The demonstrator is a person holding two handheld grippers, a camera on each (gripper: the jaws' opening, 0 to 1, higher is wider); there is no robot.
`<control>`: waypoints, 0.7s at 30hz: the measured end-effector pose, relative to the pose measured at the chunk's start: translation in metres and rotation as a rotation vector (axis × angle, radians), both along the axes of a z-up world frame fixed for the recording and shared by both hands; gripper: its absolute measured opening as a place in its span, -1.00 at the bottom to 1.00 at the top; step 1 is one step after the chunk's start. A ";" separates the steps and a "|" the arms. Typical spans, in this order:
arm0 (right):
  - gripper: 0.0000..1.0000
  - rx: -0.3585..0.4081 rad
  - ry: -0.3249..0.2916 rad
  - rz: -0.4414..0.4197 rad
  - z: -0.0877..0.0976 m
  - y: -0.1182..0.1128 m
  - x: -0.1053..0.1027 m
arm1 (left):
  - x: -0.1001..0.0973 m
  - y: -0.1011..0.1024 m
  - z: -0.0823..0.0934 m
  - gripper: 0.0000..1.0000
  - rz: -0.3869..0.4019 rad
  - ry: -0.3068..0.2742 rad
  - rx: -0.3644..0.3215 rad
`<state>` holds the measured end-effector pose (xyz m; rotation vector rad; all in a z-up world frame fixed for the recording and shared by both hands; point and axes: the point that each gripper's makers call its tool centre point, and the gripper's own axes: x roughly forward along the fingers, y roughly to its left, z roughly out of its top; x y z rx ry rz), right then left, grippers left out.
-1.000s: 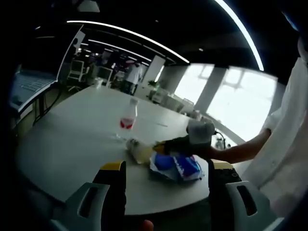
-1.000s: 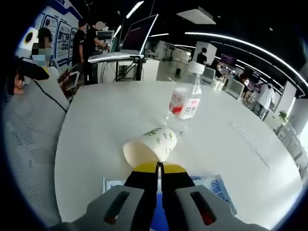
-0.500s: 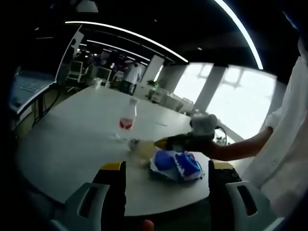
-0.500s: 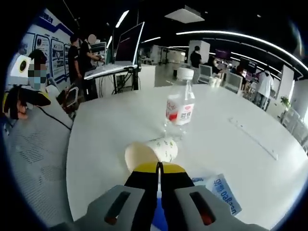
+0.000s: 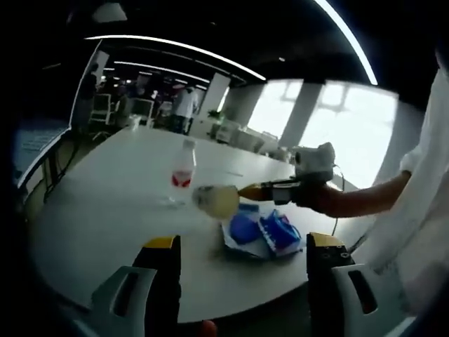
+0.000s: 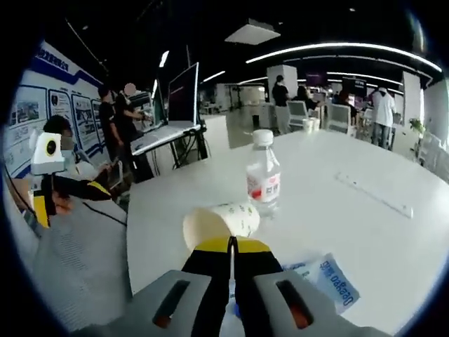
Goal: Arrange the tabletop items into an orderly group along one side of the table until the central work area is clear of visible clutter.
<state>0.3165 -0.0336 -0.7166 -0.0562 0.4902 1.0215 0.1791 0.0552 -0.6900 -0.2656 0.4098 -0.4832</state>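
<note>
Above the white table, right hand-held gripper pinches paper cup.

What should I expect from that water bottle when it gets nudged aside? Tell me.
The water bottle stands upright, tall and narrow, so a push near the cap would probably tip it. It looks like clear, thin plastic, likely light and easy to slide. Lying down, it would probably roll on the smooth table.

White table; clear bottle with red label; cream paper cup, faint green print, perhaps leaves; blue-and-white packet; yellow-tipped black jaws.
</note>
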 end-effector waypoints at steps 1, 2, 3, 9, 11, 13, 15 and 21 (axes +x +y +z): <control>-1.00 0.002 -0.002 0.000 0.003 -0.004 -0.001 | 0.002 0.000 -0.003 0.46 -0.018 -0.003 0.044; -1.00 -0.003 -0.009 0.003 0.005 -0.006 -0.003 | 0.003 0.000 -0.005 0.49 -0.031 -0.007 0.075; -1.00 -0.013 -0.024 0.006 0.006 -0.008 -0.003 | 0.006 0.001 -0.009 0.53 -0.044 -0.010 0.126; -1.00 0.018 -0.019 0.010 0.022 -0.022 -0.017 | 0.020 -0.005 -0.016 0.68 -0.094 -0.027 0.212; -1.00 0.026 -0.018 0.003 0.025 -0.027 -0.018 | 0.024 -0.009 -0.017 0.67 -0.106 -0.030 0.214; -1.00 0.042 -0.012 -0.005 0.030 -0.031 -0.022 | 0.029 -0.014 -0.018 0.67 -0.117 -0.041 0.229; -1.00 0.050 -0.009 -0.008 0.033 -0.034 -0.026 | 0.032 -0.019 -0.019 0.67 -0.133 -0.051 0.243; -1.00 0.089 0.008 0.014 0.049 -0.038 -0.045 | 0.045 -0.022 -0.025 0.68 -0.163 -0.084 0.360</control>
